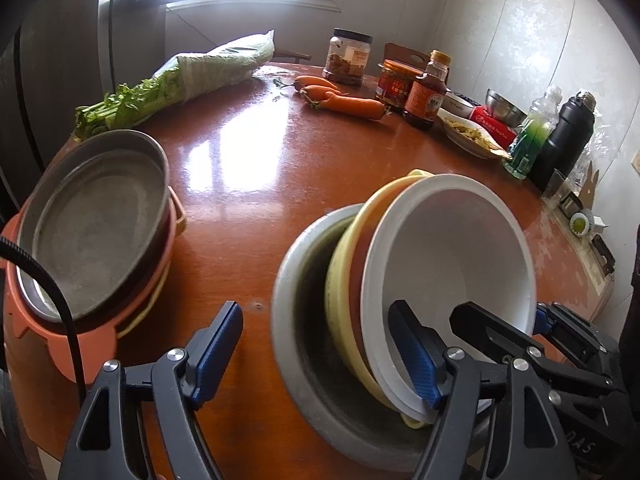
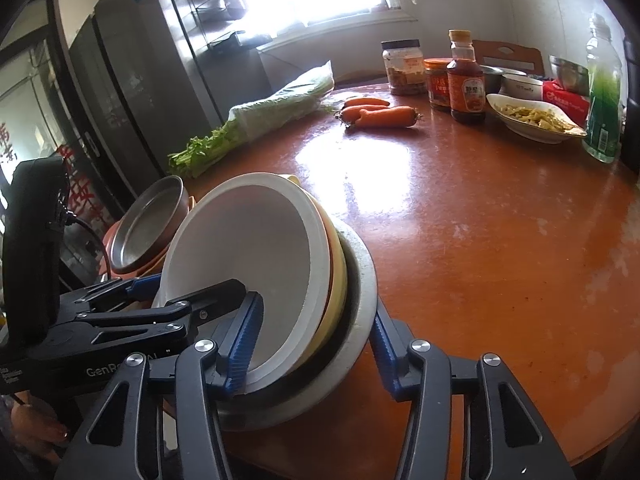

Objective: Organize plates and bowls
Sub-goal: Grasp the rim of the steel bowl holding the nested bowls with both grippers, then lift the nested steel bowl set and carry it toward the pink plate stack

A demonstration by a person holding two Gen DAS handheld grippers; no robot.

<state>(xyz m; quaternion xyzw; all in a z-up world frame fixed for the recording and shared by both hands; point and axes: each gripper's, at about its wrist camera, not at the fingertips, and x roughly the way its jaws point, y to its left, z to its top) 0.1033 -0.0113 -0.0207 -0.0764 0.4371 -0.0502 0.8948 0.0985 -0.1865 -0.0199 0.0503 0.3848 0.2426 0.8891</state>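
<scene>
Nearest me, at 6 o'clock, my right tongs (image 2: 316, 306) straddle the near wall of the nested bowls (image 1: 348, 264). 1 pad is inside the white bowl (image 2: 248, 248) and the other is against the outer rim of the grey metal bowl (image 1: 308, 280). I judge them clamped on the set, since it sits tipped up at the near edge of the table (image 2: 480, 240).

My left tongs (image 1: 316, 308) stand apart and grip nothing. 1 finger is inside the white bowl and the other is clear of the grey rim, with bare table showing between.

To do this well, I should keep the right pinch square across all the rims so the inner bowls don't slide. I should steady the far wall with the left before lowering the set flat.

At 10 o'clock sits the plate stack (image 1: 96, 232), a metal pan on orange plates. It is near the bowls but apart, so I should swing clear of it. Far off at 12 o'clock lie the carrots (image 1: 344, 100).
</scene>
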